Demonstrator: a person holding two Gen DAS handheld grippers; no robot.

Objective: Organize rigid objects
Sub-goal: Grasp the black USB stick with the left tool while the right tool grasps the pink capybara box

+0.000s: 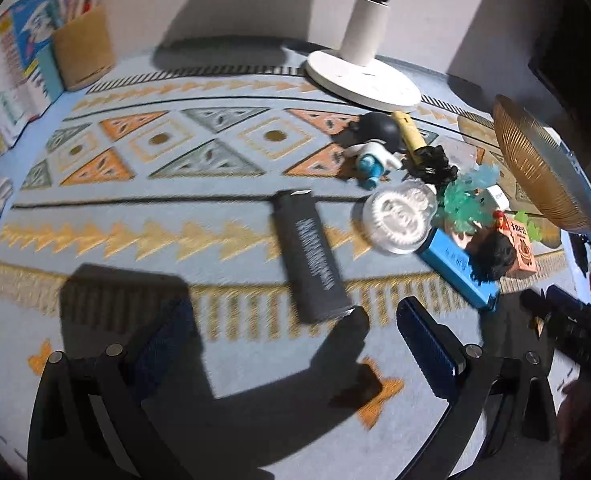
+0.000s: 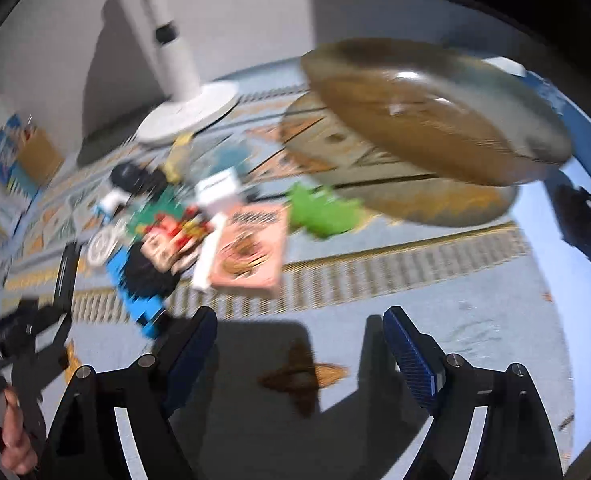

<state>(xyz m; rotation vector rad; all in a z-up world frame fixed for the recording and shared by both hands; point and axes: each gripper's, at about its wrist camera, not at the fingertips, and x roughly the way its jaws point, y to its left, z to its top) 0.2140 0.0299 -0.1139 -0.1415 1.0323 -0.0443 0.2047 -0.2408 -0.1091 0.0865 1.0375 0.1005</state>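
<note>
2 grippers over a cluttered patterned mat (image 1: 135, 216)
Left gripper (image 1: 295, 344) wide open, empty, near the dark grey box (image 1: 309, 254); right gripper (image 2: 299, 344) spread, empty.

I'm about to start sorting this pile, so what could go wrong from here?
1. The dark gray lighter lies diagonally ahead of the open left tool, so a straight close may catch it askew and spin it away.
2. The toys are packed tight: the clear round case touches the blue dispenser, so lifting one may drag the other.
3. The amber dish stands tilted and might tip if bumped.
</note>
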